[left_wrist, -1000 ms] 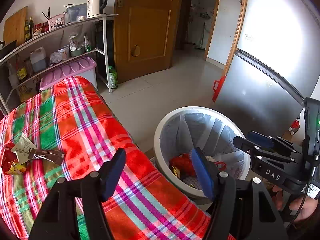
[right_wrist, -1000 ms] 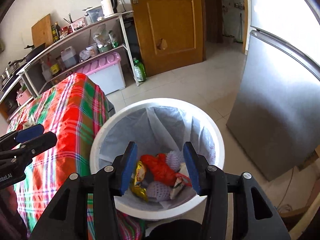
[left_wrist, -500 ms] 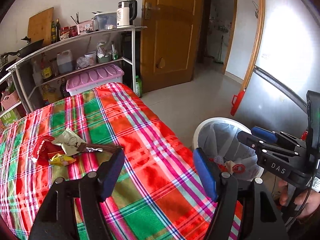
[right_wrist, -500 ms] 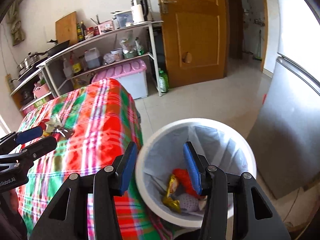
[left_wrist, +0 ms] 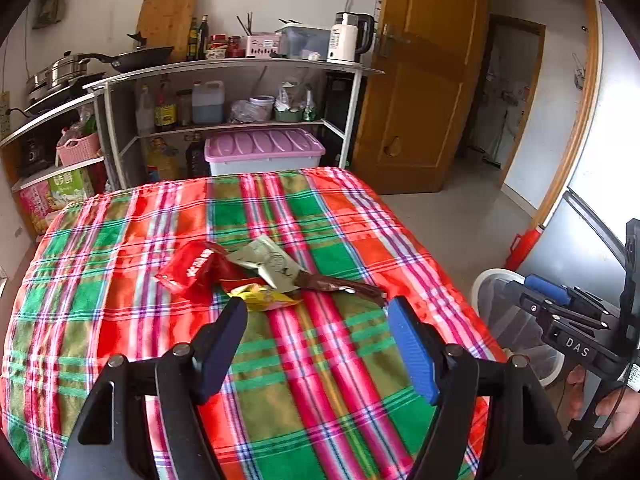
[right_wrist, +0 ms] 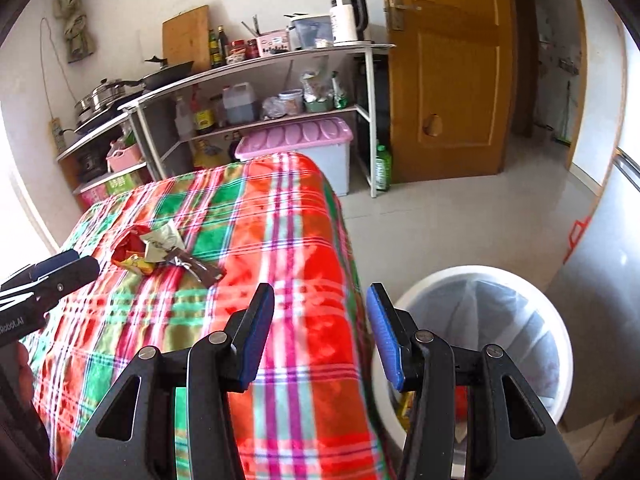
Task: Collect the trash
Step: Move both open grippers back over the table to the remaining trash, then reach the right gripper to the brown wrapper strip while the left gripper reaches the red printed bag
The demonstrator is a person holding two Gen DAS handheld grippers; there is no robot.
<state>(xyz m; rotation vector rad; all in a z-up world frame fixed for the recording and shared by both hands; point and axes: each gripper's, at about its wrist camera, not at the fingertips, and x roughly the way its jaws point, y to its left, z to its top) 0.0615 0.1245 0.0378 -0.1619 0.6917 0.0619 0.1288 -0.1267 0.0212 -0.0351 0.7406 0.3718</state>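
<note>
A small pile of wrappers lies mid-table on the plaid cloth (left_wrist: 320, 360): a red packet (left_wrist: 192, 270), a pale green-white packet (left_wrist: 272, 262), a yellow wrapper (left_wrist: 264, 298) and a brown wrapper (left_wrist: 340, 285). The pile also shows in the right wrist view (right_wrist: 160, 246). My left gripper (left_wrist: 316, 320) is open and empty, just short of the pile. My right gripper (right_wrist: 320, 304) is open and empty over the table's right edge. The white lined trash bin (right_wrist: 500, 280) stands on the floor at the right, with trash inside.
A metal shelf rack (left_wrist: 240, 68) with cookware, bottles and a kettle stands behind the table. A pink-lidded storage box (left_wrist: 264, 148) sits under it. A wooden door (left_wrist: 420, 80) is at the back right, a grey fridge (right_wrist: 608, 260) beside the bin.
Both grippers have swung left, away from over the bin and towards the table. The wrapper pile now lies just ahead of my left gripper. Both stayed open and empty.
</note>
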